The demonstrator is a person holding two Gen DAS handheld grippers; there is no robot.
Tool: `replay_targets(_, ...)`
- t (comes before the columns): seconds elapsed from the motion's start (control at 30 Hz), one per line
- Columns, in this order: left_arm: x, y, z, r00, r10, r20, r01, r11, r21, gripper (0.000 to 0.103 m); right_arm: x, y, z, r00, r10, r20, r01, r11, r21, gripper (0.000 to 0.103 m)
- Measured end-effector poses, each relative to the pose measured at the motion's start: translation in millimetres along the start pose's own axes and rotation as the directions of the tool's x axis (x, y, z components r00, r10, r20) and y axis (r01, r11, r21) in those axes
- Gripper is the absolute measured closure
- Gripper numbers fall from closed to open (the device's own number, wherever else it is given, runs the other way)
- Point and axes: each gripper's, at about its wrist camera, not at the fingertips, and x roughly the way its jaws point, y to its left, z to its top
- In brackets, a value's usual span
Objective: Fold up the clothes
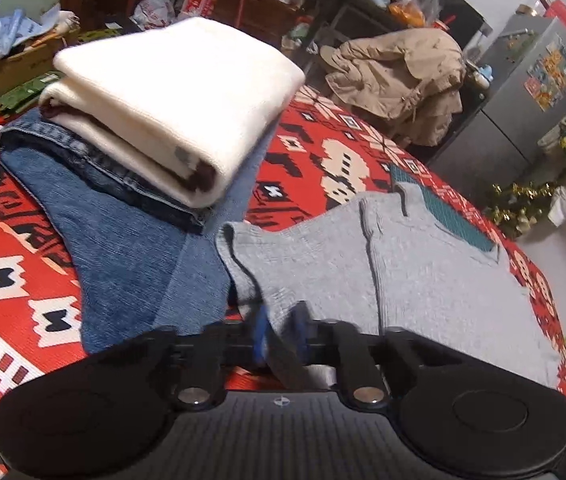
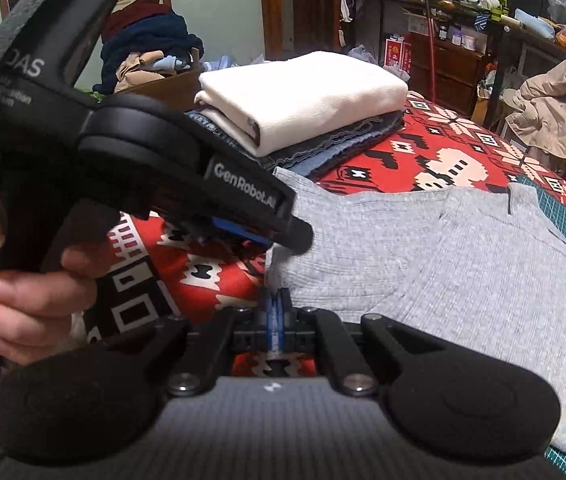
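- Closest in, the left gripper [image 1: 279, 334] pinches the edge of the grey sweater [image 1: 423, 276], its blue pads clamped on the fabric.
- Likewise the right gripper [image 2: 278, 312] is closed on the same sweater's near edge, just beside the left one, which a hand [image 2: 39, 276] grips.
- Beyond both, the sweater lies spread on the red patterned cover [image 1: 15, 248].
- Farther ahead, a folded cream garment [image 1: 179, 100] sits atop folded jeans [image 1: 123, 232].
- Farthest, a beige jacket [image 1: 399, 76] is heaped.

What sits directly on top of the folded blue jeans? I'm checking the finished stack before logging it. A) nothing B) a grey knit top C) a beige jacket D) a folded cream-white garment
D: the folded cream-white garment lies squarely on the folded blue jeans, while the grey knit top lies spread on the red patterned cover beside them.
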Motion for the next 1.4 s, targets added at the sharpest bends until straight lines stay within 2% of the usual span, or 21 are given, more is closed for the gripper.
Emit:
replay_targets(0.1,-4.1,-5.3,-2.8,0.999,0.037,0.033,-0.039,0.998,0.049,0.099,0.9,0.2,0.0,1.0,-0.001,0.0,0.001,1.0,0.001,0.101)
replay_targets(0.27,4.3,-6.5,-5.3,0.995,0.099,0.013,-0.1,0.99,0.098,0.099,1.7,2.8,1.0,1.0,-0.006,-0.001,0.005,1.0,-0.025,0.097)
replay_targets(0.33,4.7,0.3,-3.0,0.998,0.068,0.007,-0.069,0.995,0.067,0.099,1.3,3.6,1.9,1.0,-0.005,0.001,0.005,0.999,-0.034,0.093)
replay_targets(0.47,5.8,24.3,3.0,0.999,-0.033,-0.019,0.032,0.998,-0.057,0.099,2.6,5.7,11.0,1.0,0.006,0.022,-0.005,0.998,-0.063,0.093)
replay_targets(0.6,5.8,30.1,4.0,0.997,-0.069,-0.031,0.066,0.994,-0.085,0.099,19.8,4.3,19.9,1.0,0.012,-0.005,-0.012,0.998,-0.067,0.092)
replay_targets(0.73,6.4,29.5,4.6,0.996,-0.082,-0.038,0.078,0.993,-0.09,0.097,34.7,3.7,22.7,1.0,0.016,-0.027,-0.018,0.997,-0.07,0.082)
replay_targets(0.8,7.0,32.7,5.7,0.994,-0.097,-0.044,0.092,0.99,-0.106,0.097,36.6,5.4,23.6,0.999,0.011,-0.03,-0.013,0.997,-0.079,0.081)
replay_targets(0.83,7.0,34.1,6.0,0.993,-0.104,-0.047,0.098,0.988,-0.115,0.097,36.9,5.6,23.7,0.999,0.007,-0.031,-0.01,0.997,-0.08,0.082)
replay_targets(0.87,6.8,35.3,6.3,0.993,-0.112,-0.049,0.105,0.987,-0.123,0.097,36.8,4.8,23.3,1.0,0.004,-0.029,-0.007,0.997,-0.079,0.09)
replay_targets(0.93,4.5,34.9,6.7,0.991,-0.127,-0.044,0.121,0.985,-0.126,0.097,36.5,3.2,22.5,1.0,-0.002,-0.024,0.0,0.997,-0.076,0.1)
replay_targets(1.07,-2.5,33.2,7.8,0.989,-0.146,-0.028,0.142,0.983,-0.119,0.097,36.0,-0.1,20.9,1.0,-0.015,-0.015,0.014,0.998,-0.069,0.101)
replay_targets(1.17,-12.2,31.7,9.7,0.987,-0.162,-0.007,0.16,0.98,-0.119,0.096,26.6,-8.1,23.9,1.0,-0.015,0.013,0.015,1.0,-0.013,0.101)
replay_targets(1.23,-22.3,25.5,11.0,0.994,-0.107,0.034,0.11,0.99,-0.093,0.092,17.0,-16.4,27.1,0.999,-0.013,0.038,0.012,0.999,0.039,0.101)
replay_targets(1.3,-31.8,14.6,12.2,0.995,-0.051,0.088,0.055,0.997,-0.044,0.092,-1.3,-34.7,32.2,0.997,-0.023,0.079,0.014,0.993,0.12,0.101)
replay_targets(1.4,-35.9,-0.1,14.3,0.992,-0.059,0.114,0.06,0.998,-0.003,0.09,-31.0,-70.9,36.7,0.99,-0.062,0.129,0.029,0.968,0.248,0.101)
